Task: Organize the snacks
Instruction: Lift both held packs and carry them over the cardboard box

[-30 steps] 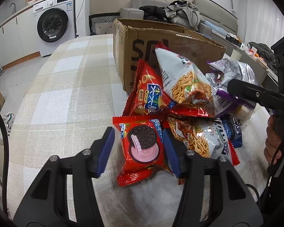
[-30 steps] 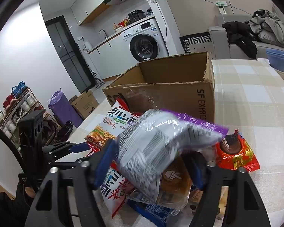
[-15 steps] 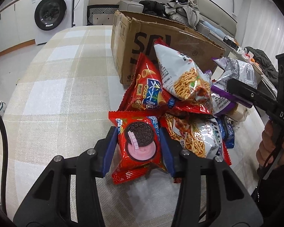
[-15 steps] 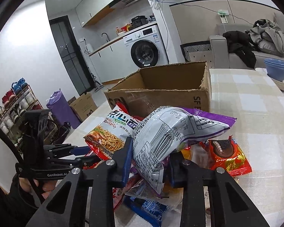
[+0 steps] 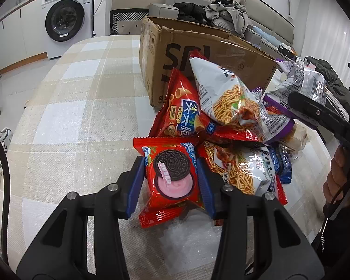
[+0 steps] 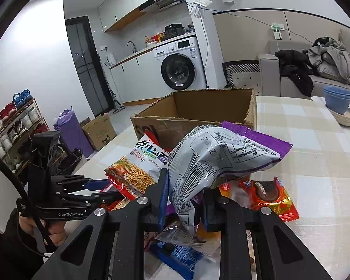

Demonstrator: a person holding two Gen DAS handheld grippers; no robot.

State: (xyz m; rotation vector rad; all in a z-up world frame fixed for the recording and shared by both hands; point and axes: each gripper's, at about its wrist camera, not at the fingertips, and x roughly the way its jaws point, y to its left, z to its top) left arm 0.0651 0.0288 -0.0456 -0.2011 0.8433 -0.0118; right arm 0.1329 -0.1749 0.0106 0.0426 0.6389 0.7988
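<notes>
The left tool (image 5: 170, 183) is clamped on a red cookie packet (image 5: 172, 177), its 2 blue pads pressing the packet's sides; 1 second ago the pads stood apart on either side of it, and the jaws have just been closing onto it. The packet lies at the near edge of the snack pile on the checked table (image 5: 65, 121), its lower end sticking out below the pads.

The right tool (image 6: 183, 200) is clamped on the lower end of a grey and purple bag (image 6: 212, 161); its jaws have just been closing on it too, from a much wider stance a second ago. The bag rises up and to the right from between the pads, above the rest of the pile.

Around the 2 tools lie the other snacks: a red crisp bag (image 5: 182, 114) and a noodle-snack bag (image 5: 224, 98) lean against the cardboard box (image 5: 221, 53), a second noodle-snack bag (image 5: 245, 170) lies just right of the cookie packet, a blue packet (image 6: 175, 256) lies under the right tool, and an orange-red chocolate packet (image 6: 268, 196) rests to its right. The box stands open behind the pile.
</notes>
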